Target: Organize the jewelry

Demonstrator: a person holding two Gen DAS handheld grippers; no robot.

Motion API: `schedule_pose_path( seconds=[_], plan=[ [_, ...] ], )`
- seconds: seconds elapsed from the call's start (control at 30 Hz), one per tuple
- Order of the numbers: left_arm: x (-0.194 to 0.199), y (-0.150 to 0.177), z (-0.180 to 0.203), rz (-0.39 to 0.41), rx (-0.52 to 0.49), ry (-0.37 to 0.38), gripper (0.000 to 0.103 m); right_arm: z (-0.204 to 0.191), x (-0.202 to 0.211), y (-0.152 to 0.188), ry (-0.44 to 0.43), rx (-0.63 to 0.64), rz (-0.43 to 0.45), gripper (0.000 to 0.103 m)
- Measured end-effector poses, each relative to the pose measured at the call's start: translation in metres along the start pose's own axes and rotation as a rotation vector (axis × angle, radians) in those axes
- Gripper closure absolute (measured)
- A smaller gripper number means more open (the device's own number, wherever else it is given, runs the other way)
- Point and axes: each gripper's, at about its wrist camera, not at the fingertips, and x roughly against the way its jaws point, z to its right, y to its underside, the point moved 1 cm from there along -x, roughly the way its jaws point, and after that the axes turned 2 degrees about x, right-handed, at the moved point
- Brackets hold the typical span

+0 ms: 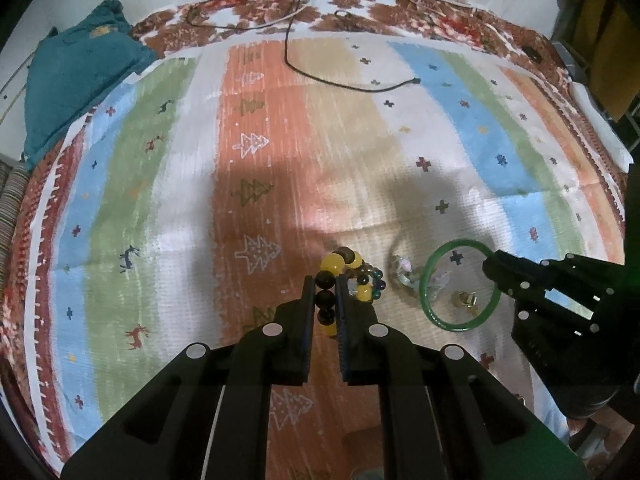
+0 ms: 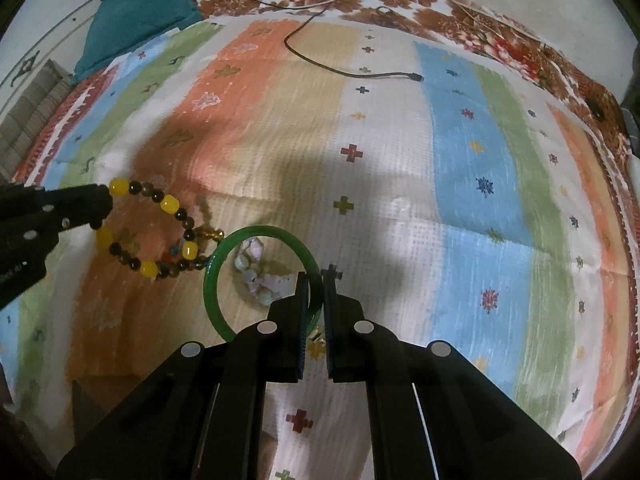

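Pale stone bracelet (image 2: 256, 270) inside green bangle (image 2: 212, 276), black cable (image 2: 352, 74) well apart.

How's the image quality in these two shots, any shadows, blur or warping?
Left wrist view: fisheye bends the striped cloth edges; broad soft shadows fall behind the beaded bracelet. Right wrist view: same curvature, a large shadow mid-cloth above the green bangle, slight softness throughout, no strong glare.

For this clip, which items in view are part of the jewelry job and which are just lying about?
Part of the job:
- beaded bracelet, held in the left tool
- green bangle, held in the right tool
- pale stone bracelet
- small gold piece

Lying about:
- black cable
- teal cloth
- striped mat
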Motion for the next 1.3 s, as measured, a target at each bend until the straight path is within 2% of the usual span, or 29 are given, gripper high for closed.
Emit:
schedule_pose_path(
  seconds=[0.43, 0.53, 1.3],
  plan=[
    [0.020, 0.005, -0.001, 0.032, 0.011, -0.001, 0.094, -0.005, 0.020, 0.008, -0.009, 0.005, 0.024, 0.095],
    [0.024, 0.008, 0.002, 0.035, 0.006, -0.008, 0.094, -0.002, 0.028, 0.008, 0.010, -0.012, 0.047, 0.095],
    [0.072, 0.035, 0.021, 0.109, -0.002, 0.069, 0.094, -0.018, 0.079, 0.036, -0.025, 0.002, 0.120, 0.095]
  ],
)
